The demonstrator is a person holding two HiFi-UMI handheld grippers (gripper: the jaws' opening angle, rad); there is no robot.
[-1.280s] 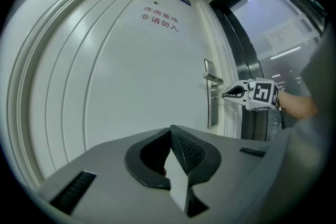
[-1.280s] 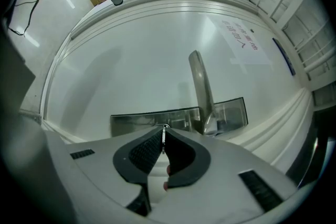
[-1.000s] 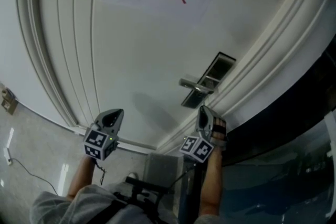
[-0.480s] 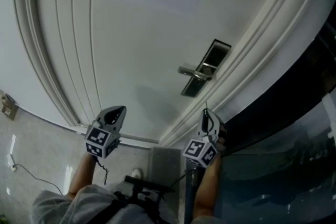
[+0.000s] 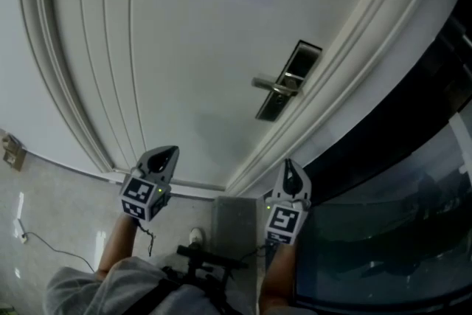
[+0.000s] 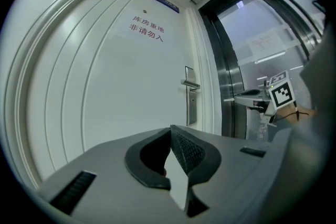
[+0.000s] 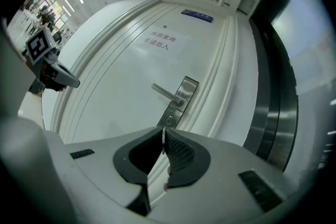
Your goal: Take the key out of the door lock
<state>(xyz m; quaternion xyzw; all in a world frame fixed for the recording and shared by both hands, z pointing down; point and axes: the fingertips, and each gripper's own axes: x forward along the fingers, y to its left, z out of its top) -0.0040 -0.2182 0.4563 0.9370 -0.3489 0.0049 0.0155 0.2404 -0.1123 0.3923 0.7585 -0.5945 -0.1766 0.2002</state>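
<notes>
1. White panelled door (image 5: 206,85) ahead, dark glass (image 5: 383,232) beside it.
2. Left gripper (image 6: 170,131): jaws pressed together, empty, further from the lock.
3. Right gripper (image 5: 289,166) pinches a thin bright sliver, apparently the key (image 7: 163,139), lying along the jaws.
4. Lock (image 7: 169,120) sits straight beyond its tips, apart, under the lever handle (image 7: 167,94).

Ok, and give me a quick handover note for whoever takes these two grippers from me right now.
Left gripper: shut, empty, held off the door.
Right gripper: shut on a thin metal blade, apparently the key, clear of the door.
Lock plate carries the lever handle; the keyhole below it looks empty.
Done: key is out of the lock.
Left: nothing at the lock; probably just keep the grip and put the key away.
</notes>
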